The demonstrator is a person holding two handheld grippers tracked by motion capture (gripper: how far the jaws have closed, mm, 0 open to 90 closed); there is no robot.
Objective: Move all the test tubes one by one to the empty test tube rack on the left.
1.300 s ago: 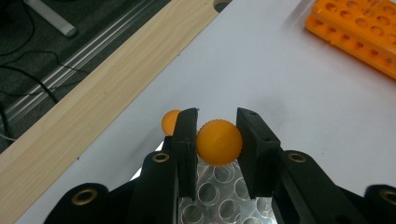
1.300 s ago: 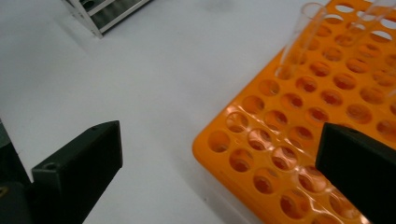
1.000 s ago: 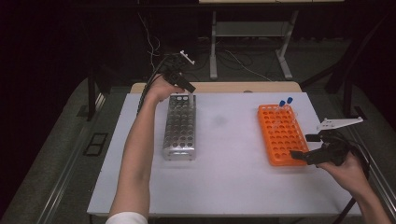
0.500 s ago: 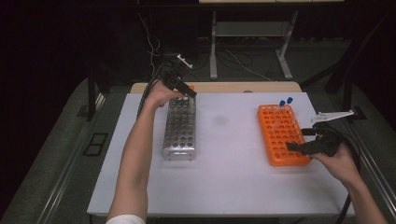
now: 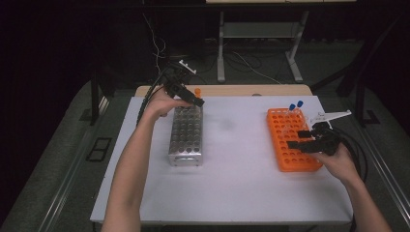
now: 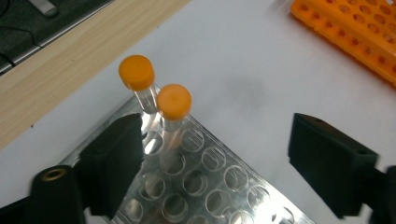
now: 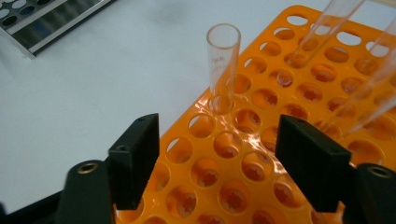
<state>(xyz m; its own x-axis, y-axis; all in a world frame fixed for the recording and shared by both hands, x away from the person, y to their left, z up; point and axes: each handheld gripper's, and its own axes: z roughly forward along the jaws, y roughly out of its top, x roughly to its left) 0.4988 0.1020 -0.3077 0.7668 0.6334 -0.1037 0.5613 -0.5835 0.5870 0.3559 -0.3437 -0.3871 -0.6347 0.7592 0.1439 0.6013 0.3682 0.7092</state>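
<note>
Now left gripper [image 6: 215,172] jaws just spreading, orange-capped tube [image 6: 173,116] free between, beside left jaw.

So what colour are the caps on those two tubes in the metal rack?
Orange caps, clearest in the left gripper view.

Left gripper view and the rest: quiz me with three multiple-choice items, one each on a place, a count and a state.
1. Where do the orange-capped clear tubes stand?
A. orange plastic rack
B. far end of the silver metal rack
C. flat on the white table

2. How many orange caps are there?
A. one
B. two
C. four

3. The uncapped clear tube ahead of the right gripper is:
A. clamped
B. lying down
C. upright in the orange plastic rack, ungripped

Key: 1 B, both sit in holes at that rack's far end. 2 B, two caps show. 3 C, it stands beyond the fingers, which have just been closing with nothing between them.
</note>
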